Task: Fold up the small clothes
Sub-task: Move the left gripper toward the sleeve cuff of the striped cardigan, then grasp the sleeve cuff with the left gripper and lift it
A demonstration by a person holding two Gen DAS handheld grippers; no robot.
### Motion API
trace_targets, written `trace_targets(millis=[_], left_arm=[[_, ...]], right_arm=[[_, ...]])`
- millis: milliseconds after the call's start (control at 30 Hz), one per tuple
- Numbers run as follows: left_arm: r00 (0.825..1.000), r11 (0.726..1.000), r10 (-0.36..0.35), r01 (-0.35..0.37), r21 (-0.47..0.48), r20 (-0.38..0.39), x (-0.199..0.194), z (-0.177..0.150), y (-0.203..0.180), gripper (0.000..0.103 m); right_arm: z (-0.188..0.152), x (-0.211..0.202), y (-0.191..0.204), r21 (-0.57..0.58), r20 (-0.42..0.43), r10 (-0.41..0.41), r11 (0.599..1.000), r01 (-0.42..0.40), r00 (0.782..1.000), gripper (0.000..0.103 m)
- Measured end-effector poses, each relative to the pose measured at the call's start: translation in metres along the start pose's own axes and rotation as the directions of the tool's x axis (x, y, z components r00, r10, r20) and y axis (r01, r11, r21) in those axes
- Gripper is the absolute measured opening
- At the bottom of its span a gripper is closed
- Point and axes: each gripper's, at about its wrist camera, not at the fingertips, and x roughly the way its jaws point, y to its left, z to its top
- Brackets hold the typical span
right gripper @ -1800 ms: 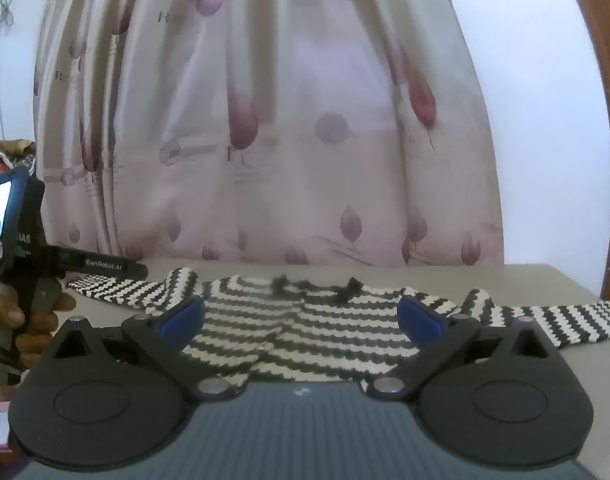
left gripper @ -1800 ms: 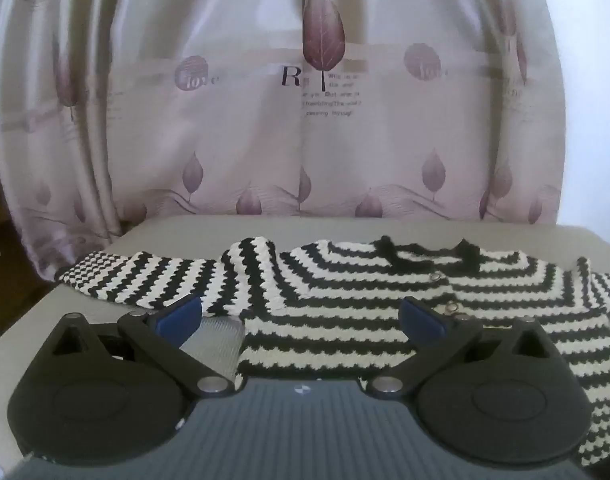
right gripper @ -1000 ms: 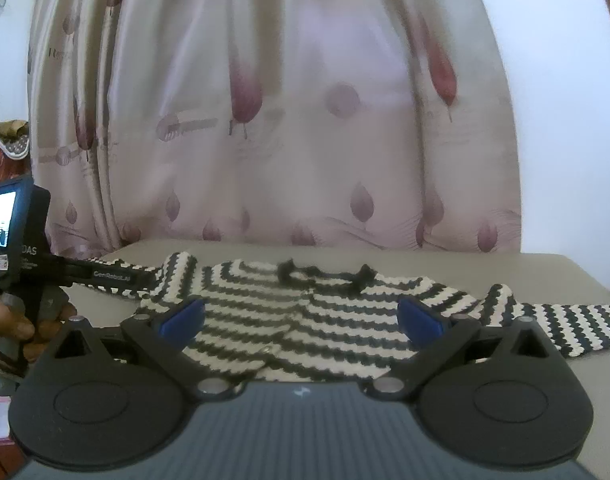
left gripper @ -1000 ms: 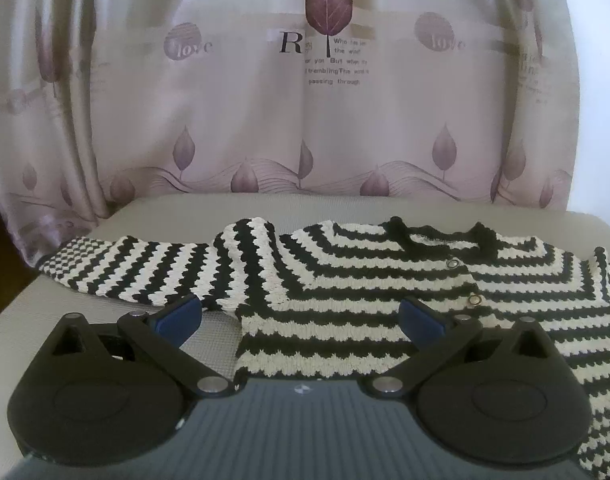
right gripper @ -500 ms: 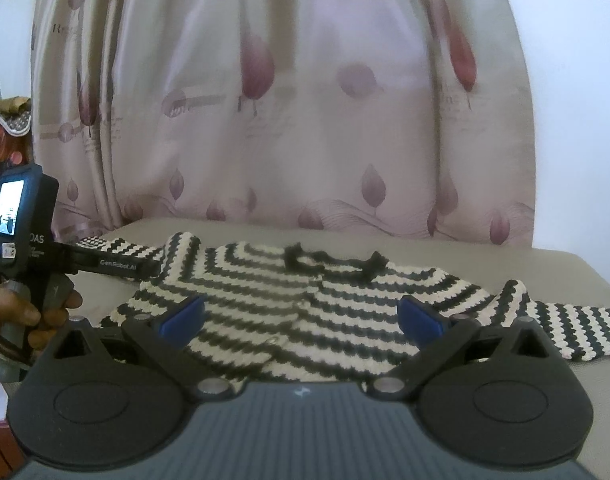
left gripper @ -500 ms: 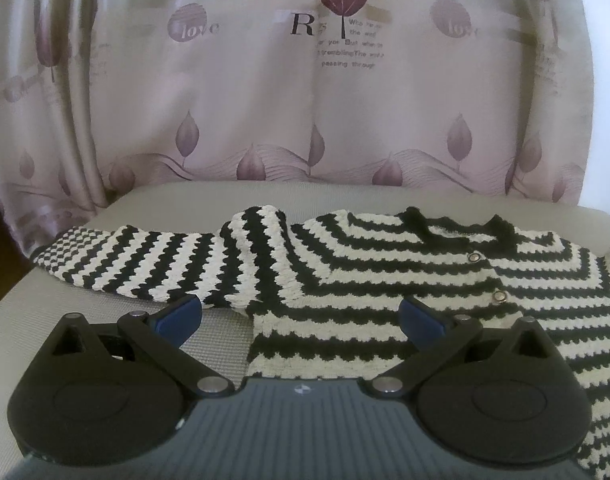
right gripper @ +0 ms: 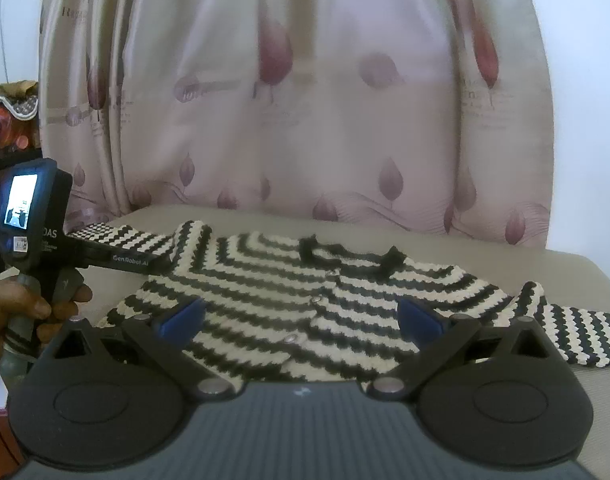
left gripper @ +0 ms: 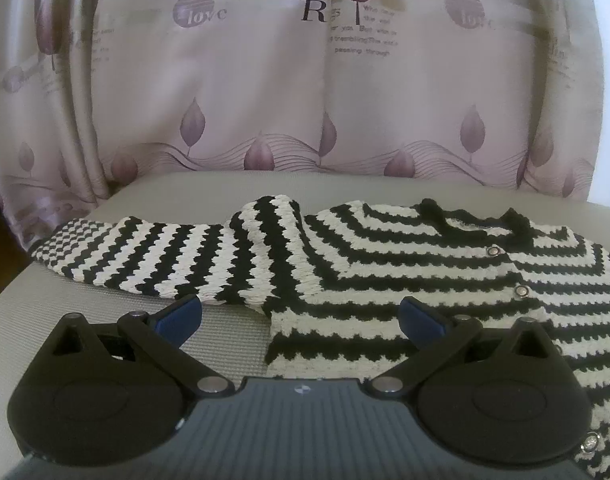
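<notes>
A small black-and-white striped knit cardigan (left gripper: 405, 264) lies flat on the grey table (left gripper: 225, 332), buttons up, sleeves spread to both sides. My left gripper (left gripper: 301, 316) is open and empty, low over the garment's lower left corner, near the left sleeve (left gripper: 145, 256). My right gripper (right gripper: 301, 316) is open and empty, hovering over the cardigan (right gripper: 289, 292) near its front hem. The right sleeve (right gripper: 577, 332) stretches out to the right. The left gripper's body (right gripper: 37, 240) and the hand holding it show at the left of the right wrist view.
A pink leaf-patterned curtain (left gripper: 305, 80) hangs right behind the table. The table's left edge (left gripper: 9, 292) drops off near the left sleeve cuff. A white wall (right gripper: 585, 120) stands at the right.
Both grippers have moved forward and lower toward the cardigan, which looks larger and nearer. The left view has shifted toward the left sleeve. Jaws stayed open.
</notes>
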Motion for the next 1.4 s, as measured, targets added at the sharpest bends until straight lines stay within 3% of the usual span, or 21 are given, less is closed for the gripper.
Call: trace_targets(millis=[567,1167,1400], left_arm=[[0.999,1.0,0.022,-0.023,-0.02,-0.032,0.027,0.005,0.029,0.103],[0.991,0.991,0.118,-0.121,-0.052,-0.061,0.058,0.017,0.077,0.103],[0.987,0.971,0.099,-0.123,-0.202,-0.128,0.083,0.025,0.133,0.102]], right_arm=[[-0.001,0.017,0.011,-0.012,-0.045,0.018,1.0,-0.018,0.999,0.103],[-0.004,0.03,0.015,-0.007,-0.081,0.033,0.999,-0.034,0.996,0.103],[-0.006,0.035,0.013,-0.001,-0.095,0.037,0.999,-0.037,0.995,0.103]])
